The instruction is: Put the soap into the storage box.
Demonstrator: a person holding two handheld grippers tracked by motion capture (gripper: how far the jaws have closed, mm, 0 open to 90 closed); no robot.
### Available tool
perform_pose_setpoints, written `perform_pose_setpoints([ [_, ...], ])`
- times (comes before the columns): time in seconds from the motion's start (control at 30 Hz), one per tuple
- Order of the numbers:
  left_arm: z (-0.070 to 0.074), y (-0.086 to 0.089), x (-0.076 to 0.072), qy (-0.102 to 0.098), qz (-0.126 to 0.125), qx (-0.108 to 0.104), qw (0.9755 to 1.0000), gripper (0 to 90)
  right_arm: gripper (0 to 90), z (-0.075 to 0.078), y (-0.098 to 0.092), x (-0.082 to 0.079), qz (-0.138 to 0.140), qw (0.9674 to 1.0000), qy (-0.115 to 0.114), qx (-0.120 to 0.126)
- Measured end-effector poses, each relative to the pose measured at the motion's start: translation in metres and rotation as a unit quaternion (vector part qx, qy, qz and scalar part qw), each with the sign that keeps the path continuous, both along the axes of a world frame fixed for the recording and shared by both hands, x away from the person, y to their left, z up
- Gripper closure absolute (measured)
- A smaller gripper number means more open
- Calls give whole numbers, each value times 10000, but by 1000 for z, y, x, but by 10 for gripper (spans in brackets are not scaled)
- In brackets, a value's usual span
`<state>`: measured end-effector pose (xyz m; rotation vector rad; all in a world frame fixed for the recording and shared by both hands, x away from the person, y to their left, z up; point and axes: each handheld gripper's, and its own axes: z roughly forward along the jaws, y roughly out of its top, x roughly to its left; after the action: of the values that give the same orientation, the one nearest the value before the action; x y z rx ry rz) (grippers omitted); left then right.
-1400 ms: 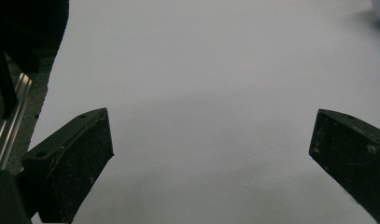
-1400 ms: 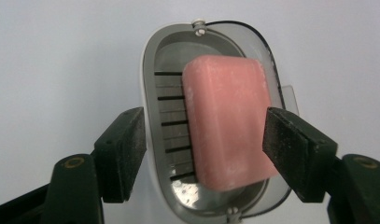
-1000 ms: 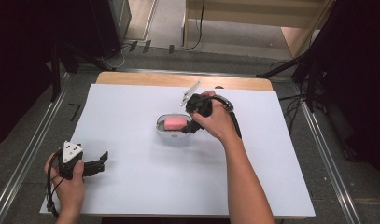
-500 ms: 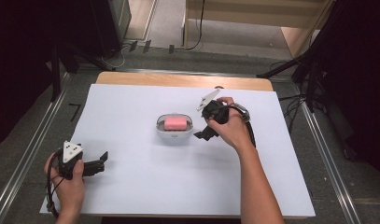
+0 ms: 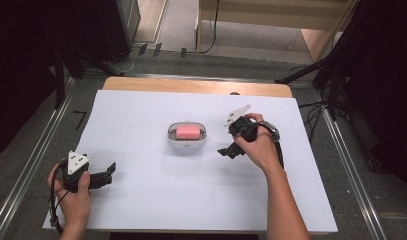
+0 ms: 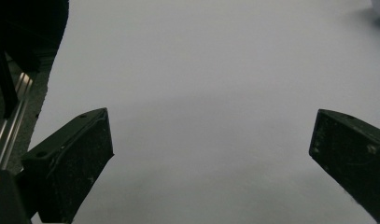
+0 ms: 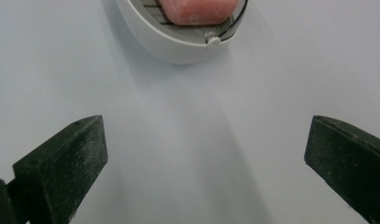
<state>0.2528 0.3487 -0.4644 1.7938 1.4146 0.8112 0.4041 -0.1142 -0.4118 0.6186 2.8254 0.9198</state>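
A pink bar of soap (image 5: 188, 131) lies in a white soap dish (image 5: 187, 144) in the middle of the white table (image 5: 141, 115). My right gripper (image 5: 226, 149) stands to the right of the dish, apart from it, open after its jaws have just been opening, with nothing between them. The right gripper view has the soap (image 7: 197, 10) and the dish (image 7: 178, 44) ahead of the wide-set jaws. At the table's front left my left gripper (image 5: 110, 170) rests open over bare table, its jaws far apart in the left gripper view.
A wooden strip (image 5: 196, 86) runs along the far edge of the table. Metal rails (image 5: 36, 165) flank both sides. Dark stands and cables (image 5: 336, 80) crowd the floor behind and to the right.
My right gripper has let go of the soap at the dish and drawn back to the right and a little toward the near side. The left hand has stayed still.
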Motion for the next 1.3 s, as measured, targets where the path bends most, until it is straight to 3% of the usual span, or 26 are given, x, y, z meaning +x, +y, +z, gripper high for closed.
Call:
perform_pose_setpoints([
  [0.7, 0, -1, 0, -3, -8, 25, 10000, 1, 0, -19, -43, -29, -448, 9986, 1, 264],
  [1.3, 0, -1, 0, -9, 8, 58, 10000, 1, 0, -33, -82, -56, -828, 9948, -135, 571],
])
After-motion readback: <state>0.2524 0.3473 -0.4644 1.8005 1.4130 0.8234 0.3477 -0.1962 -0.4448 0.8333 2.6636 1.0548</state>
